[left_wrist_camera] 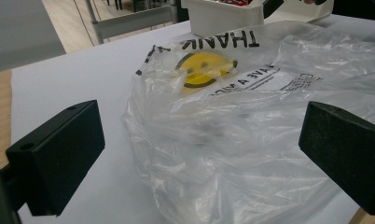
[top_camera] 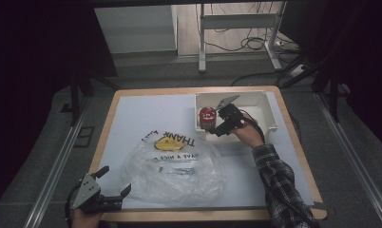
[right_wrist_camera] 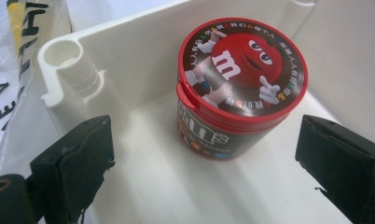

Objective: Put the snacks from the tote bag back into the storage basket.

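A round candy tub with a red lid (top_camera: 207, 117) (right_wrist_camera: 237, 88) stands upright in the near left corner of a white bin (top_camera: 270, 116) (right_wrist_camera: 143, 60). My right gripper (top_camera: 218, 127) (right_wrist_camera: 204, 172) hangs open over the bin just in front of the tub, one jaw on each side, not touching it. A crumpled clear plastic bag (top_camera: 172, 168) (left_wrist_camera: 251, 126) with a yellow smiley and black lettering lies on the white mat. My left gripper (top_camera: 115, 183) (left_wrist_camera: 199, 158) stands open at the table's front left corner, against the bag's near left edge.
The white mat (top_camera: 141, 114) covers a wooden table (top_camera: 106, 123). The bin sits at the back right. Beyond the table are metal desk legs (top_camera: 202, 42) and loose cables (top_camera: 255, 42) on the floor. A plaid sleeve (top_camera: 279, 185) crosses the front right.
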`<state>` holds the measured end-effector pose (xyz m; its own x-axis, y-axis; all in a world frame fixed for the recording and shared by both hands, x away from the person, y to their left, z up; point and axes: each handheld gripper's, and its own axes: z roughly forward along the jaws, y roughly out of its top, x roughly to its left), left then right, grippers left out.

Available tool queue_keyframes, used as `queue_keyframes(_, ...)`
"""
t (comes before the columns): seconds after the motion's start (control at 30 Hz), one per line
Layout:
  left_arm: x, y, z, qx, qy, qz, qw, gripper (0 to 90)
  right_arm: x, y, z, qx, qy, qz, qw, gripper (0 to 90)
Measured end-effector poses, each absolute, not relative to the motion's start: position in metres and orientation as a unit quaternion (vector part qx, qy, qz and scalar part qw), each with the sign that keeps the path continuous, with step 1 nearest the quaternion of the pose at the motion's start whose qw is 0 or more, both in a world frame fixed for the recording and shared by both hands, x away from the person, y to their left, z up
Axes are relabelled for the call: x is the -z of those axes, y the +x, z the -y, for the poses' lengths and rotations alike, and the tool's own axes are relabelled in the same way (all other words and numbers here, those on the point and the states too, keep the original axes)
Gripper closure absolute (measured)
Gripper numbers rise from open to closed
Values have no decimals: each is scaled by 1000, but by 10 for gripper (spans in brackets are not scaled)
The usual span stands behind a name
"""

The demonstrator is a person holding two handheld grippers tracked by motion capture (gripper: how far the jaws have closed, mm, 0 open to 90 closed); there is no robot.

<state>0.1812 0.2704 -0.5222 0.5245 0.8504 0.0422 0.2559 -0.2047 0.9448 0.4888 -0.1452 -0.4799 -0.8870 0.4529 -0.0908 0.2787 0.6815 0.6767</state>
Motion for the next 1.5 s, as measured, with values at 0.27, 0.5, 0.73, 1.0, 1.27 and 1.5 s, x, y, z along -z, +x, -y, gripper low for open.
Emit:
queue_keyframes(0.27, 522, 181, -271, -298, 716, -385, 500, 0, 476, 485, 151, -349, 207, -905, 125, 47)
queue_keyframes(0.5, 522, 181, -271, -299, 715, -385, 502, 0, 476, 483, 153, -350, 207, -905, 127, 47)
queue_keyframes(0.73, 521, 180, -271, -299, 714, -385, 502, 0, 476, 478, 159, -353, 213, -902, 127, 47)
queue_keyframes(1.0, 521, 180, -272, -299, 713, -386, 503, 0, 475, 471, 159, -359, 209, -901, 126, 47)
queue_keyframes(1.27, 521, 180, -272, -299, 713, -386, 504, 0, 473, 462, 158, -361, 203, -901, 130, 47)
queue_keyframes(1.5, 521, 180, -272, -299, 712, -387, 505, 0, 477, 456, 156, -363, 200, -901, 129, 48)
